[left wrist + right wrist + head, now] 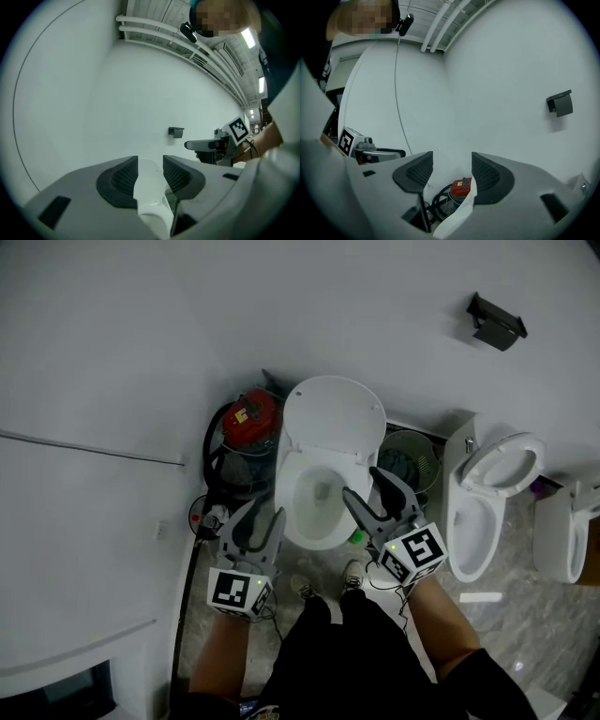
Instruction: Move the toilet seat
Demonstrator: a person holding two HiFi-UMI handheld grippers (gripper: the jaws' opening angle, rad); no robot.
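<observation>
The white toilet (314, 502) stands against the wall with its lid (333, 413) raised; I cannot tell whether the seat ring lies on the bowl. My left gripper (266, 514) hangs open above the bowl's left rim. My right gripper (361, 482) hangs open above its right rim. In the left gripper view the jaws (150, 161) frame the lid's rounded top (151, 187), which lies beyond them and is not pinched. The right gripper view shows wide jaws (452, 159) with nothing between them and the lid's edge (457, 218) low beyond them.
A red vacuum (251, 418) with a black hose stands left of the toilet, and a green wire bin (410, 457) to its right. A second toilet (473, 521) has its seat raised; a third (561, 531) is at the right edge. A black holder (497, 322) hangs on the wall.
</observation>
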